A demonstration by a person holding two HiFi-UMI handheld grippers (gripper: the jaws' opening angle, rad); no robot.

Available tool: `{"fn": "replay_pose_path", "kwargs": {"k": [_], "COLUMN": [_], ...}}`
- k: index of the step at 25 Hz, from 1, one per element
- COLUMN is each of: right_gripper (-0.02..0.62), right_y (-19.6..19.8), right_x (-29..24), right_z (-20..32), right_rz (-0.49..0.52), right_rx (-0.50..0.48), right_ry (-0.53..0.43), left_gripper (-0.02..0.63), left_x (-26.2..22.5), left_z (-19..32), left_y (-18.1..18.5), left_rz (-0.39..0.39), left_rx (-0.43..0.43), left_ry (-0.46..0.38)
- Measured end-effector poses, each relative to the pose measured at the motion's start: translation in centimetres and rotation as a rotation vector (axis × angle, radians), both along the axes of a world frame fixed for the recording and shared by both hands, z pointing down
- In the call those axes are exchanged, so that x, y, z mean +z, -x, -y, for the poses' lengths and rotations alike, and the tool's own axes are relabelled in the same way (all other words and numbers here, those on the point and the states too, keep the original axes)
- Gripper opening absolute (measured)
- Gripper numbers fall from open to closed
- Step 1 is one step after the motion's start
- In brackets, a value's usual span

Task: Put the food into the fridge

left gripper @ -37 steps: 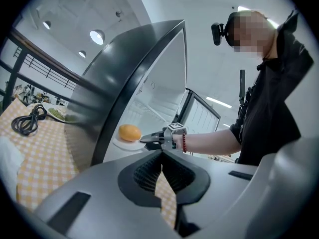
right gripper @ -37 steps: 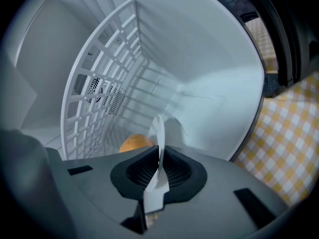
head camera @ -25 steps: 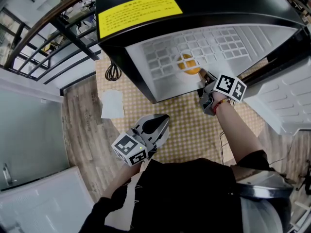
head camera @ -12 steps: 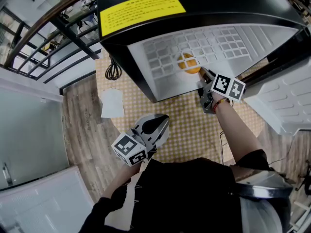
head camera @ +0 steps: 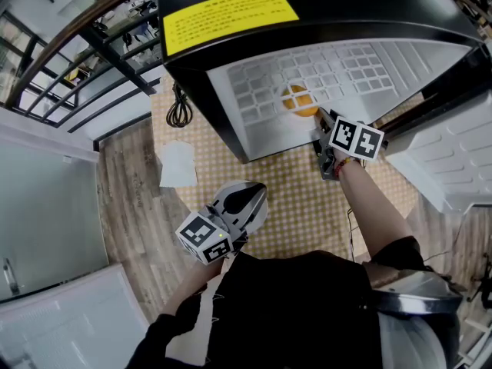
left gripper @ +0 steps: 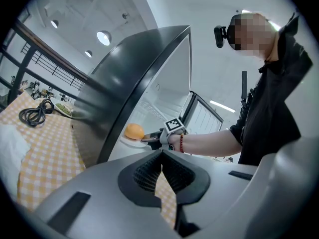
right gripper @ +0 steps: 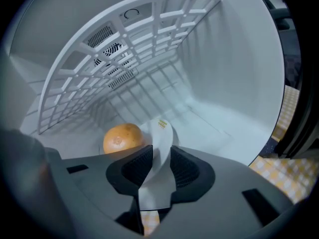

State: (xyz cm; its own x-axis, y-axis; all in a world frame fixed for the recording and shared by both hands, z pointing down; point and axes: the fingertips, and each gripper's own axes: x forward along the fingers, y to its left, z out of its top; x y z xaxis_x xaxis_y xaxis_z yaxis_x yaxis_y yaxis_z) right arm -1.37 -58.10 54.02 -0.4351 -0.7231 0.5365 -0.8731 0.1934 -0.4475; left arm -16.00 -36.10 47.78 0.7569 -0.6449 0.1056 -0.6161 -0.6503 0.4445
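An orange (right gripper: 122,137) sits on a white plate (right gripper: 160,133) on the floor of the small open fridge (head camera: 307,6). My right gripper (right gripper: 155,171) reaches into the fridge mouth with the plate's near rim between its jaws. The jaws have just been opening and the pads no longer press on the rim. From the head view the orange (head camera: 298,101) lies just beyond the right gripper (head camera: 321,123). My left gripper (head camera: 257,193) hangs over the checkered cloth in front of me, shut and empty. The left gripper view shows its pads (left gripper: 149,171) meeting.
The fridge stands on a yellow checkered tablecloth (head camera: 307,206), its white door (head camera: 453,160) swung open at the right. A white wire shelf (right gripper: 124,49) spans the fridge above the orange. A coiled black cable (head camera: 178,106) and a white cloth (head camera: 177,164) lie left of the fridge.
The right gripper has rolled a little at the fridge mouth, its marker cube turning. The orange, plate and left gripper stay where they were.
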Motion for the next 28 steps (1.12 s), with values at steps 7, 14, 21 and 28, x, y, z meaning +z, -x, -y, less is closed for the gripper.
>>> {"fn": "replay_pose_path", "kwargs": {"k": [7, 14, 21, 28], "right_gripper": [0.103, 0.115, 0.121, 0.121], "right_y": [0.0, -0.2, -0.6, -0.6], "right_x": [0.0, 0.1, 0.2, 0.2], "right_z": [0.1, 0.6, 0.5, 0.4], "right_rz": [-0.044, -0.124, -0.165, -0.223], "right_rx": [-0.004, -0.018, -0.011, -0.016], "right_ry": [-0.024, -0.056, -0.089, -0.118], "left_gripper": [0.014, 0.014, 0.014, 0.014], "left_x": [0.2, 0.4, 0.4, 0.5], "left_z": [-0.1, -0.1, -0.3, -0.3], "left_y": [0.5, 0.6, 0.9, 1.1], "left_rz": [-0.013, -0.011, -0.017, -0.021], "left_rx": [-0.016, -0.016, -0.034, -0.042], "left_ry": [0.009, 0.006, 0.011, 0.016]}}
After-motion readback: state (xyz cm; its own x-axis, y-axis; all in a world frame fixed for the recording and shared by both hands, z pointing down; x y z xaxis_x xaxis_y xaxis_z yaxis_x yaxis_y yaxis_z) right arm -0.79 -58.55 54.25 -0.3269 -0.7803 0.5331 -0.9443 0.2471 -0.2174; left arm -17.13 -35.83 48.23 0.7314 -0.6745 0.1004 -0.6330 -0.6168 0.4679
